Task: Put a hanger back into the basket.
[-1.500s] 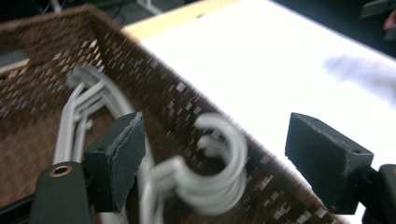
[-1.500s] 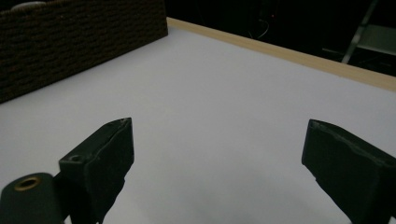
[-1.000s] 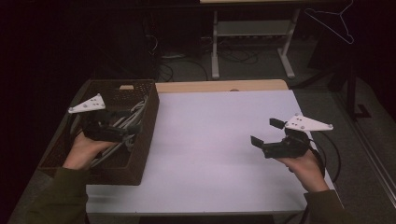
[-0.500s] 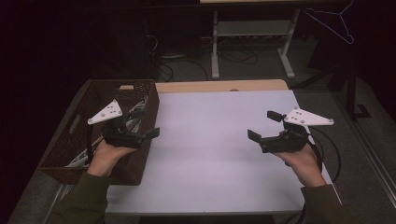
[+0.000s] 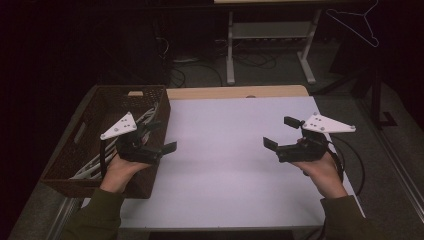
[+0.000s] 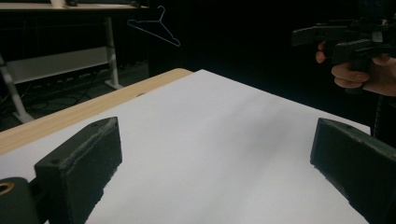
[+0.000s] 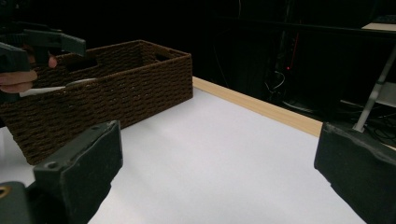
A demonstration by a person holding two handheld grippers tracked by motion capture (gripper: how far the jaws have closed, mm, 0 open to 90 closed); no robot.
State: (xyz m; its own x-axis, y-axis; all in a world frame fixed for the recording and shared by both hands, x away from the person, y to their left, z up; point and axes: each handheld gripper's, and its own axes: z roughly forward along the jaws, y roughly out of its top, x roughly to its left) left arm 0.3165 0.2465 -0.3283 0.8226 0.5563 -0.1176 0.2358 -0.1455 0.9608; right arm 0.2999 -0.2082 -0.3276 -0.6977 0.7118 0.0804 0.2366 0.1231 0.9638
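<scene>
My left gripper (image 5: 162,136) hovers over the right rim of a brown woven basket (image 5: 131,89) at the table's left, open and empty. Pale hanger-like pieces (image 5: 92,167) lie inside the basket. My right gripper (image 5: 281,132) is held above the right part of the white tabletop (image 5: 225,160), open with nothing between its jaws. In the left gripper view my left gripper (image 6: 217,158) faces the bare white top, with the right gripper (image 6: 345,39) far off at upper right. In the right gripper view my right gripper (image 7: 219,163) faces the basket (image 7: 116,88) and the left gripper (image 7: 37,44).
A wooden strip (image 5: 235,92) runs along the table's far edge. Beyond it stand a metal desk frame (image 5: 270,45) and floor cables. A wire hanger (image 5: 357,22) hangs at the upper right. The room around is dark.
My left gripper has come up out of the basket and moved right, over its right rim, holding nothing. My right gripper has shifted only slightly.
</scene>
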